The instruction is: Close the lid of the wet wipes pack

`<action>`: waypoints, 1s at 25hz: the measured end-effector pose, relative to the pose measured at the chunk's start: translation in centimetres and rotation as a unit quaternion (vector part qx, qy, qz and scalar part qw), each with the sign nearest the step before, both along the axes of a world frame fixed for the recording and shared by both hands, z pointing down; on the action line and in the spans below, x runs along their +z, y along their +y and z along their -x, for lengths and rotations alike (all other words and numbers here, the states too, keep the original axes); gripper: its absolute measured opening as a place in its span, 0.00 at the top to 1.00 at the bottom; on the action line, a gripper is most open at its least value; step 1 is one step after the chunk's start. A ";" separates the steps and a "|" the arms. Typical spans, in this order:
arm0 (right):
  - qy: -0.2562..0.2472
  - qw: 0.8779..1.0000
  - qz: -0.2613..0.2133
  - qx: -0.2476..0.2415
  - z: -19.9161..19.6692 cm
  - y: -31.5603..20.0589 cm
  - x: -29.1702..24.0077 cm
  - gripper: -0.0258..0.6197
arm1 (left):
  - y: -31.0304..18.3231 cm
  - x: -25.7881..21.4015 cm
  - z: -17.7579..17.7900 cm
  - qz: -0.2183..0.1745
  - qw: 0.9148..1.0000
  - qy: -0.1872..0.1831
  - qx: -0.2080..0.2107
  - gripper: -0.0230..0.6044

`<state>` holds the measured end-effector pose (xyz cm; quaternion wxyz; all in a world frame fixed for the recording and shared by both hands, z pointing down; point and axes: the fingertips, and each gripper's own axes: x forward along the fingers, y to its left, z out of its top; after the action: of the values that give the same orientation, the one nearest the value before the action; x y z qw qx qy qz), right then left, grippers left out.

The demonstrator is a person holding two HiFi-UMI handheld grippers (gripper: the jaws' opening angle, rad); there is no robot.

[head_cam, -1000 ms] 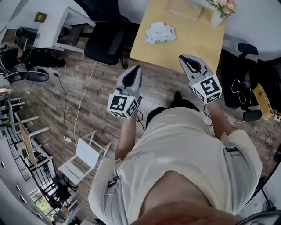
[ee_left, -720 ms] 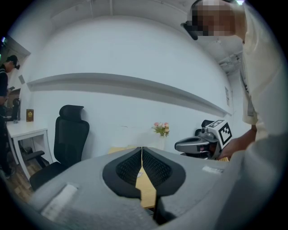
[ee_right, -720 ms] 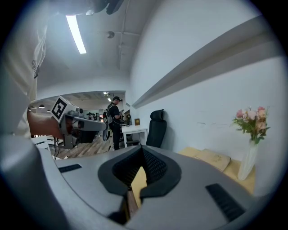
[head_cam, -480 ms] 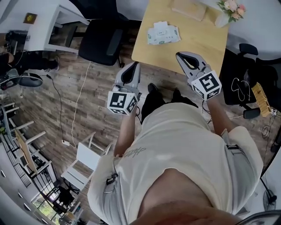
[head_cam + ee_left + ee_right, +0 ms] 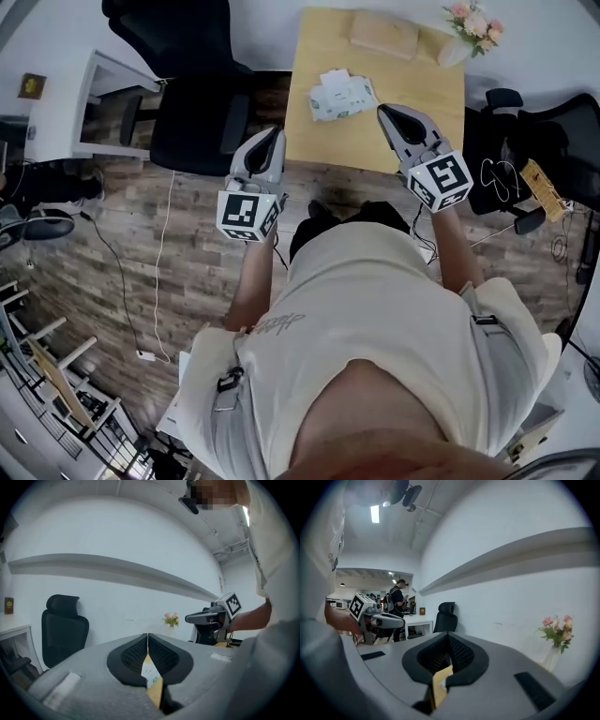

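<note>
Where I see the pack: the wet wipes pack (image 5: 342, 97) lies flat on the wooden table (image 5: 412, 112), towards its left half, well ahead of both tools.
Lid: a white flap (image 5: 335, 79) at the pack's far end looks raised, so I judge it not yet closed; it is too small to be sure.
Left gripper (image 5: 275, 134): held over the floor just short of the table's near left corner, jaws pressed together at the tips with nothing gripped; a sliver of the pack shows beyond them in its own view.
Right gripper (image 5: 384, 111): over the table's near edge, to the right of the pack and apart from it, jaws likewise closed and empty.
Around it: a black chair (image 5: 192, 112) left of the table, a vase of flowers (image 5: 469, 23) and a tan box (image 5: 384, 35) at the far end.
Step in hand: the approach, as I read it; neither tool touches the pack.
Next move calls for: bringing one closed tip over the flap and pressing it down onto the pack, perhaps with the other tool steadying the pack.
</note>
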<state>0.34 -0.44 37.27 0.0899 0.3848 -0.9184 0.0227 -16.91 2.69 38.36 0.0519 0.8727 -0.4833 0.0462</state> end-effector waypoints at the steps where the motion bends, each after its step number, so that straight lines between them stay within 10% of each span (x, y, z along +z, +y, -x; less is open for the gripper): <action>1: 0.002 1.000 -0.002 0.010 0.0 -0.3 -0.2 0.96 | -0.4 0.4 0.1 0.003 1.000 0.000 0.011 0.94; 15: 0.008 0.997 0.035 0.065 -3.1 -2.3 2.6 0.96 | -5.7 3.0 -4.2 0.030 0.996 0.012 0.083 0.94; 25: -0.007 0.998 0.068 0.008 -4.8 -9.8 5.8 0.96 | -13.2 2.6 -7.7 0.042 0.996 -0.031 0.079 0.94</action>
<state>5.13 -10.20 43.03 0.1086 0.3849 -0.9123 0.0883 -9.19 -10.56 40.97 0.0698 0.9032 -0.4122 0.0971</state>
